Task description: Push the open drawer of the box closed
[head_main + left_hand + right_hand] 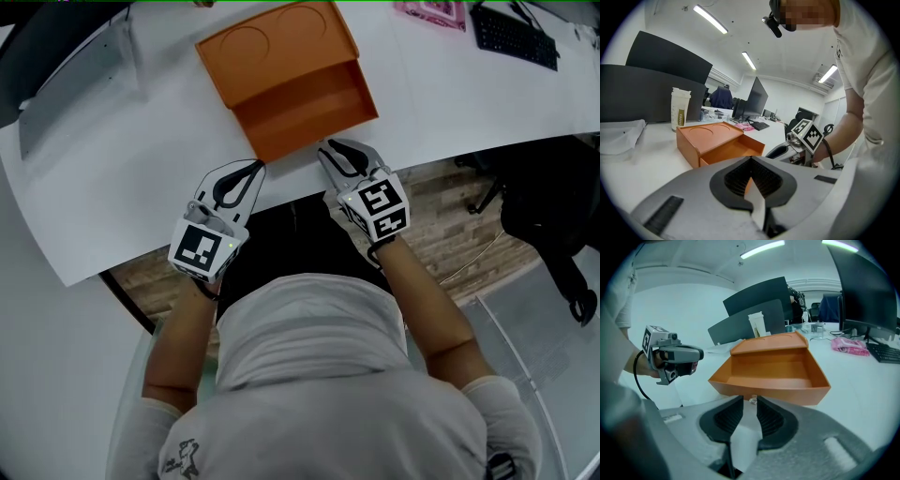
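Ribbed right gripper (749, 399); smooth orange drawer (774, 392)

Your left tool (255, 170) points forward and slightly downward. Its jaws are drawn together so that the tips meet. Your right tool (327, 147) is near it on the right, reaching a little further forward and tipped more steeply down, with a narrow gap between its jaws. Each tool's marker cube faces up toward your head: the left cube (201, 248) and the right cube (382, 208). Your left forearm (178, 337) and right forearm (427, 305) are bare, with the elbows bent and held beside your torso.
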Motion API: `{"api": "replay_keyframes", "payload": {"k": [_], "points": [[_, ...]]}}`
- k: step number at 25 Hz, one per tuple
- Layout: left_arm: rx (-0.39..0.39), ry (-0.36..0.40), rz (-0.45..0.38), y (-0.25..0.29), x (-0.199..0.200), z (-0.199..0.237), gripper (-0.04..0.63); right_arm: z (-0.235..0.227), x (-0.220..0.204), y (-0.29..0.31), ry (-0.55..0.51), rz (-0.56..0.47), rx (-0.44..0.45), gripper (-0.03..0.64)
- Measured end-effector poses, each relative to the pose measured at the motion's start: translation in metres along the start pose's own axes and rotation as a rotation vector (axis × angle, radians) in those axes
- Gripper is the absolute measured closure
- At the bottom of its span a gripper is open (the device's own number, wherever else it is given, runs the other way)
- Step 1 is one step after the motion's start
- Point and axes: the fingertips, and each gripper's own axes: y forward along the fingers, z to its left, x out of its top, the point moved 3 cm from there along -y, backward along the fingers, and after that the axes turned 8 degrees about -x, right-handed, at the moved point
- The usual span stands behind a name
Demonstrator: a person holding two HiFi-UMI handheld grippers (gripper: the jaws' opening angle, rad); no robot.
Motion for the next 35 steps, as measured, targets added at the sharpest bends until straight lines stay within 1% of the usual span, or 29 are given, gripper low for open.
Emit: {"api": "replay_keyframes", "payload": {"k": [8, 12, 14, 17, 35], "points": [[-0.004, -0.025, 0.003, 0.003, -0.007, 0.006, 0.597, -0.003, -0.007, 0.017, 0.004, 0.021, -0.012, 0.525], [-0.008, -0.025, 0.0, 0.003, -0.013, 0.008, 0.597, -0.003, -0.009, 0.021, 0.003, 0.025, -0.02, 0.526], [-0.007, -0.031, -0.002, 0.001, -0.015, 0.008, 0.597, -0.004, -0.009, 0.021, 0.0, 0.026, -0.025, 0.541], [-0.006, -0.048, -0.013, -0.001, -0.014, 0.009, 0.597, -0.003, -0.009, 0.022, -0.01, 0.026, -0.028, 0.546], [0.005, -0.071, -0.021, -0.005, -0.013, 0.011, 0.597, -0.002, 0.0, 0.022, -0.03, 0.006, -0.04, 0.549]]}}
